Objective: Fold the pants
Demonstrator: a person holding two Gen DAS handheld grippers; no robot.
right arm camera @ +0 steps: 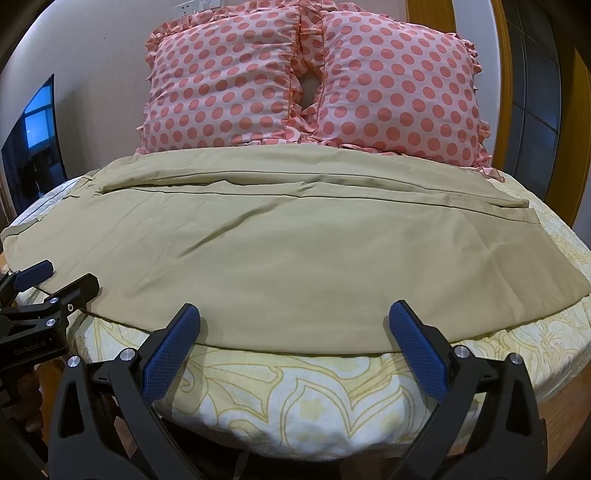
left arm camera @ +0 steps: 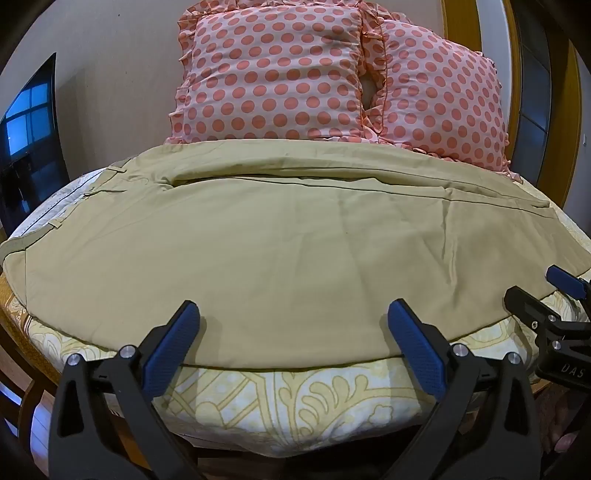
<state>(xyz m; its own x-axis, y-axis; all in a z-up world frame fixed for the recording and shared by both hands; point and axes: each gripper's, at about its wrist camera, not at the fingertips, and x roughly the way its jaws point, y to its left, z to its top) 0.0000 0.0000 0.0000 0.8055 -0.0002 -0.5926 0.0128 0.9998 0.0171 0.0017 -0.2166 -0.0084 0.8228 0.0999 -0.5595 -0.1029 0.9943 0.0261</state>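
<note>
Khaki pants [left arm camera: 280,240] lie flat across the bed, folded lengthwise with one leg on the other, waistband at the left and leg hems at the right. They also show in the right wrist view [right arm camera: 295,254]. My left gripper [left arm camera: 293,317] is open and empty, its blue pads just above the pants' near edge. My right gripper [right arm camera: 294,319] is open and empty at the same near edge, further right. The right gripper shows at the right edge of the left wrist view [left arm camera: 543,291]. The left gripper shows at the left edge of the right wrist view [right arm camera: 62,280].
The bed has a yellow-patterned white cover [left arm camera: 288,402] with a rounded front edge [right arm camera: 295,417]. Two pink polka-dot pillows [left arm camera: 273,77] [right arm camera: 399,88] stand against the wall behind the pants. A dark window [left arm camera: 29,140] is at the left and a wooden door frame [left arm camera: 461,26] at the right.
</note>
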